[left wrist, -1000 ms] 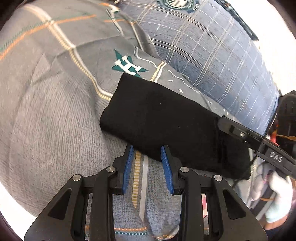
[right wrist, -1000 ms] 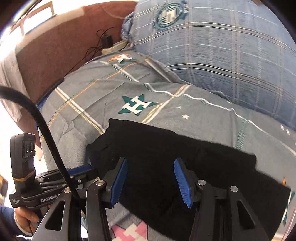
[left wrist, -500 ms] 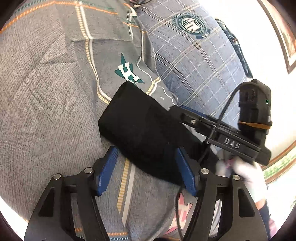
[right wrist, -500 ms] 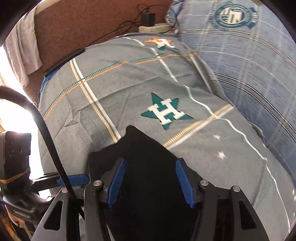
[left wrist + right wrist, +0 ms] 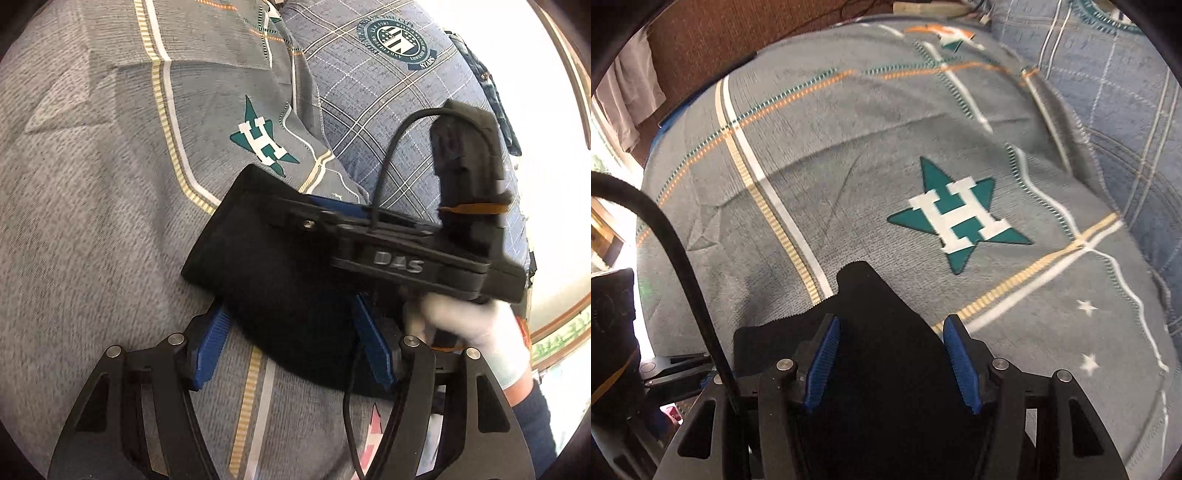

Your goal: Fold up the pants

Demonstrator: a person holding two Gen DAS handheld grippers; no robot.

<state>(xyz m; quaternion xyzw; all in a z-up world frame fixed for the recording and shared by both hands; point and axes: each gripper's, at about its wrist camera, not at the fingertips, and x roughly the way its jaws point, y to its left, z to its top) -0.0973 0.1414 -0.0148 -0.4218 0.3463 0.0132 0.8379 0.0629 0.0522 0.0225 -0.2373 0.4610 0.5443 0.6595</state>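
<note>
Folded black pants (image 5: pixel 273 258) lie on a grey bedspread (image 5: pixel 92 221). My left gripper (image 5: pixel 291 343) stands open and wide at the pants' near edge, with the fabric between its blue pads (image 5: pixel 212 347) but not pinched. My right gripper (image 5: pixel 306 214), held by a white-gloved hand (image 5: pixel 476 332), hangs over the pants' far side. In the right wrist view the right gripper (image 5: pixel 892 354) points steeply down over a raised corner of the pants (image 5: pixel 871 295). Its jaws are closing with black cloth between them, and the pads show no press on it.
A blue plaid pillow (image 5: pixel 388 110) lies along the right side of the bed. A teal star with a white H (image 5: pixel 956 218) is printed just beyond the pants. A brown headboard (image 5: pixel 738 29) and a hanging grey cloth (image 5: pixel 631 92) stand at the far left.
The left jaws spread wide and slid onto the pants' near edge. The right gripper swung across the pants toward their left end and tipped downward, its jaws narrowing.
</note>
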